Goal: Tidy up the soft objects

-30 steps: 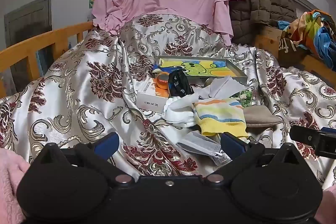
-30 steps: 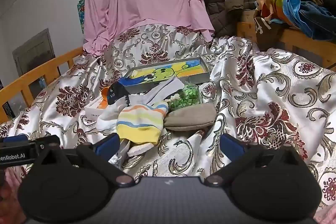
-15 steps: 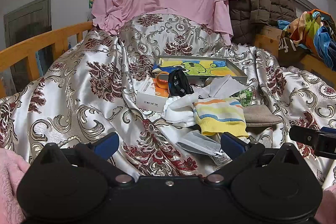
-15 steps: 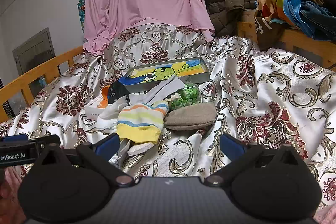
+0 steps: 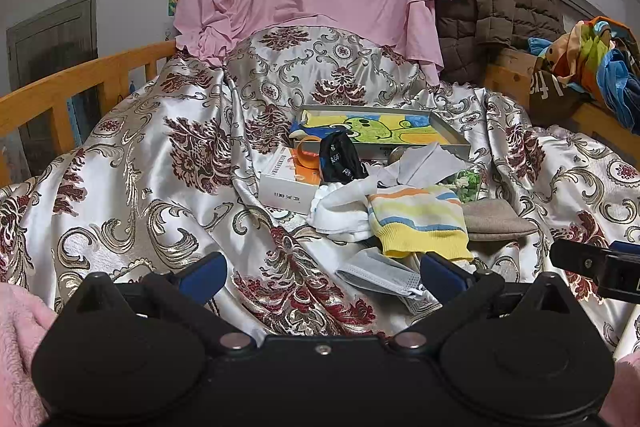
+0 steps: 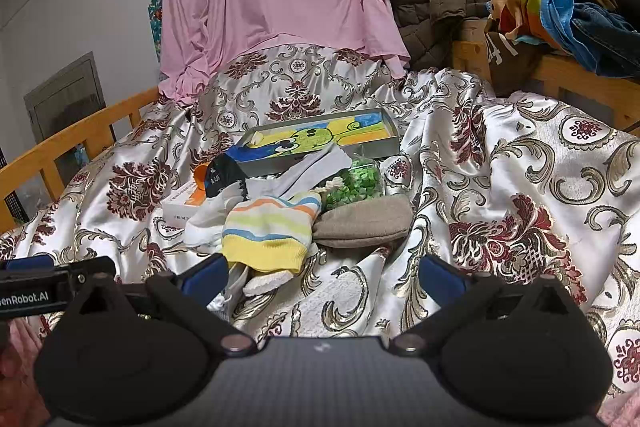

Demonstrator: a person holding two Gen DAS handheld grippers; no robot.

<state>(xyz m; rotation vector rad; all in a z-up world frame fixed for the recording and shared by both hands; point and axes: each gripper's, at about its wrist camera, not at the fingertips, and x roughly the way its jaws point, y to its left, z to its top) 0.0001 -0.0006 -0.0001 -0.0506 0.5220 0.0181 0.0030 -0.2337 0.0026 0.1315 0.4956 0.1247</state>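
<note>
Presently, both grippers hover low over a bed (image 5: 132,163) draped in silver satin cloth with maroon floral pattern. Left gripper (image 5: 322,273): jaws spread wide, holding nothing. Right gripper (image 6: 324,273): jaws likewise wide apart and empty. Clustered mid-bed are a yellow knit sock with orange and blue stripes (image 6: 272,227), a white sock (image 5: 340,207) touching its left side, a taupe felt pouch (image 6: 364,223) just beside it on the right, and a grey pleated face mask (image 5: 380,273) near the left gripper. Behind them lie a black sock (image 5: 340,159), a white cardboard box (image 5: 286,185) and a shallow grey tray with a cartoon picture (image 6: 320,139).
</note>
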